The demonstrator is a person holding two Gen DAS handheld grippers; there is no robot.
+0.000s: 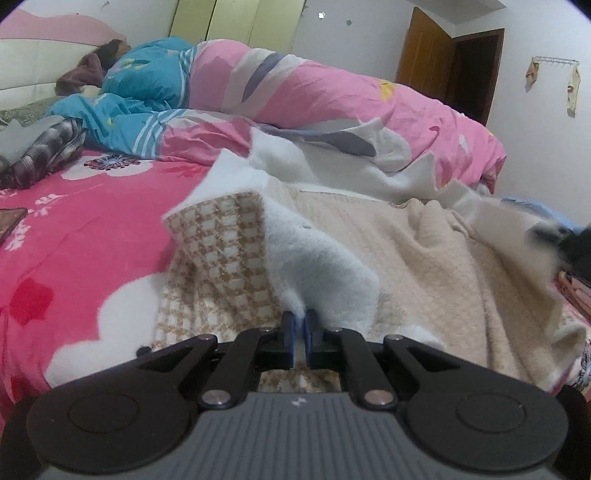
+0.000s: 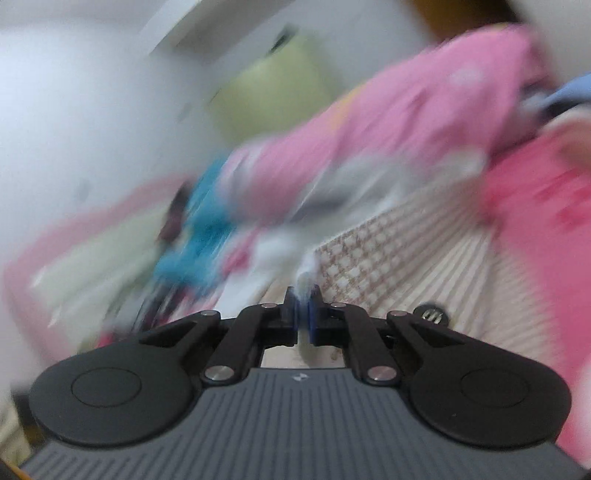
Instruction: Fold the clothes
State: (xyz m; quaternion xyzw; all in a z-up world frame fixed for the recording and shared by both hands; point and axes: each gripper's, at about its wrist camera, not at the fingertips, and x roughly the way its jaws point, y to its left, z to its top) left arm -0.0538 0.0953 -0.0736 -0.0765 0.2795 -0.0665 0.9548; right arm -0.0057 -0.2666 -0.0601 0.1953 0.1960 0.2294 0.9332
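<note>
A cream garment [image 1: 424, 258] with a white fleece lining and a tan check panel [image 1: 218, 236] lies spread on the pink bed sheet [image 1: 74, 240]. My left gripper [image 1: 300, 317] is shut on a fold of its white fleece, lifted into a peak in front of the fingers. In the blurred right wrist view my right gripper [image 2: 303, 295] is shut on a white edge of the same garment, beside its check panel [image 2: 373, 243]. A dark blurred shape at the right edge of the left wrist view [image 1: 561, 240] looks like the other gripper at the garment's far side.
A pink and blue quilt [image 1: 295, 92] is heaped along the back of the bed. A plaid garment [image 1: 44, 155] lies at the left. A brown door [image 1: 454, 70] stands at the back right, and pale green cupboard doors [image 1: 240, 22] behind the bed.
</note>
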